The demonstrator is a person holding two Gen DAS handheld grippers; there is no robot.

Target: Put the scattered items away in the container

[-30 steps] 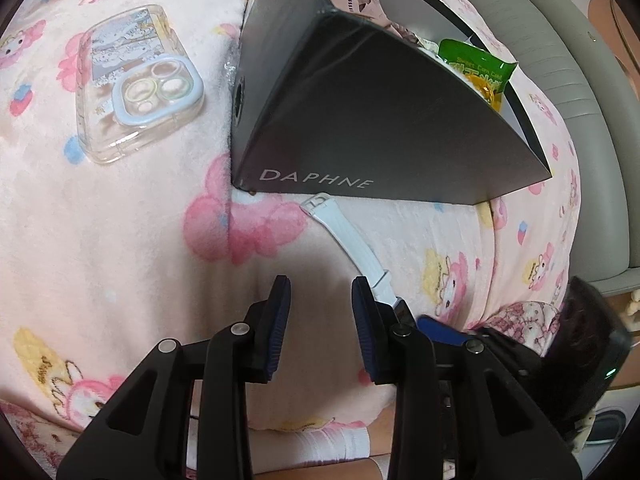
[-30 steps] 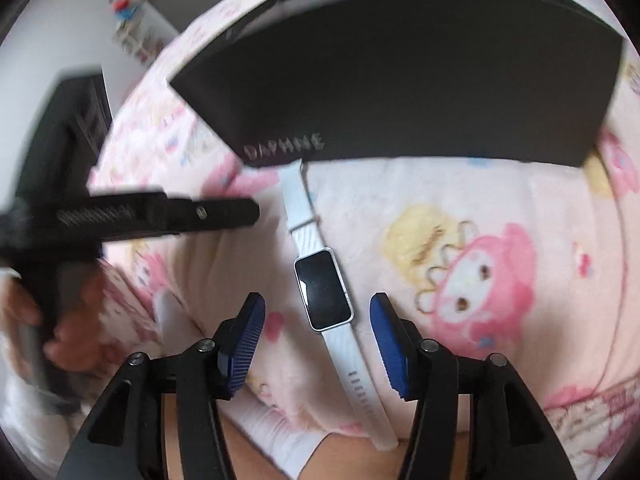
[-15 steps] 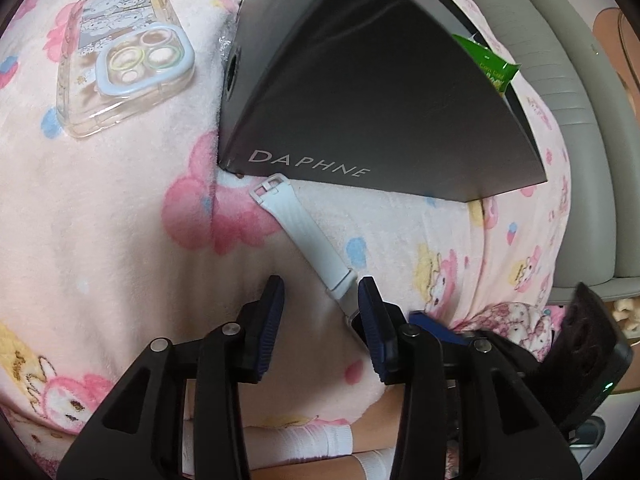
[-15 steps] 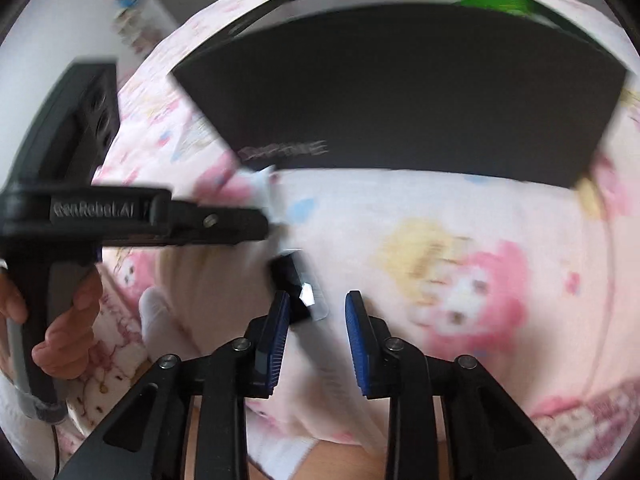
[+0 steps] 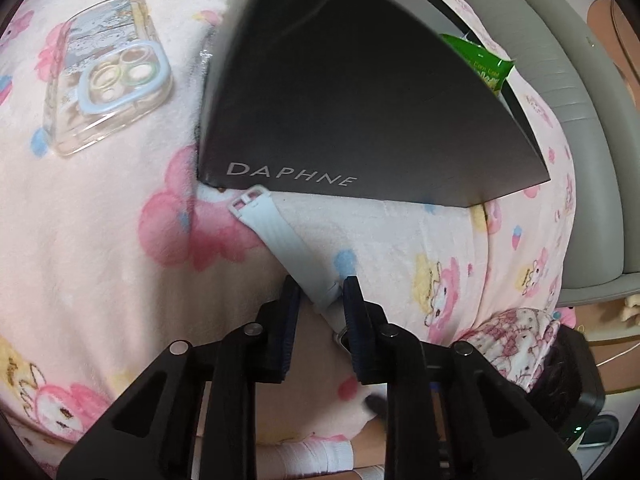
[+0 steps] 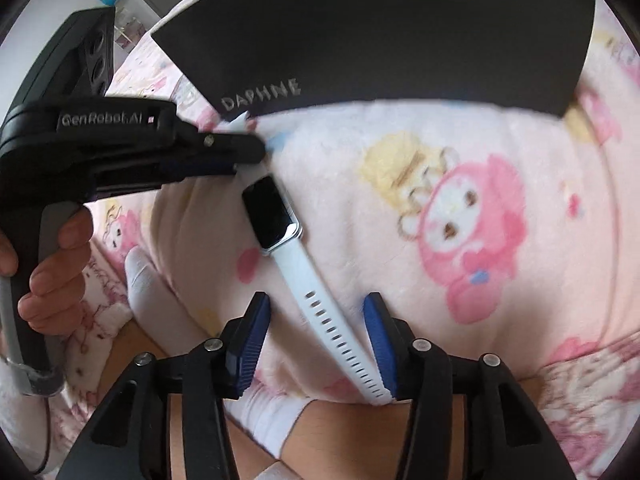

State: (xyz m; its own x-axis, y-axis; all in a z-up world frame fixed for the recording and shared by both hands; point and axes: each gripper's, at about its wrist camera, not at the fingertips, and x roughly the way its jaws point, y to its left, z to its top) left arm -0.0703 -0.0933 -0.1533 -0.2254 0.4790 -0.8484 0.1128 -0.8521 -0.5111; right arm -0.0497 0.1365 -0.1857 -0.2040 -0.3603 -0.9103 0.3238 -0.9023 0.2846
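Observation:
A white-strapped smartwatch with a black screen lies on the pink blanket in front of the black DAPHNE box. My left gripper is shut on the watch's upper strap, close to the watch body; it also shows in the right wrist view. My right gripper is open, its fingers either side of the watch's lower strap without gripping it. A green snack packet sticks out of the box.
A clear phone case lies on the blanket left of the box. A grey padded edge runs along the right. A socked foot shows below the blanket.
My left gripper moved forward and closed on the watch strap. My right gripper, closed around the watch half a second ago, opened and drew back to the lower strap.

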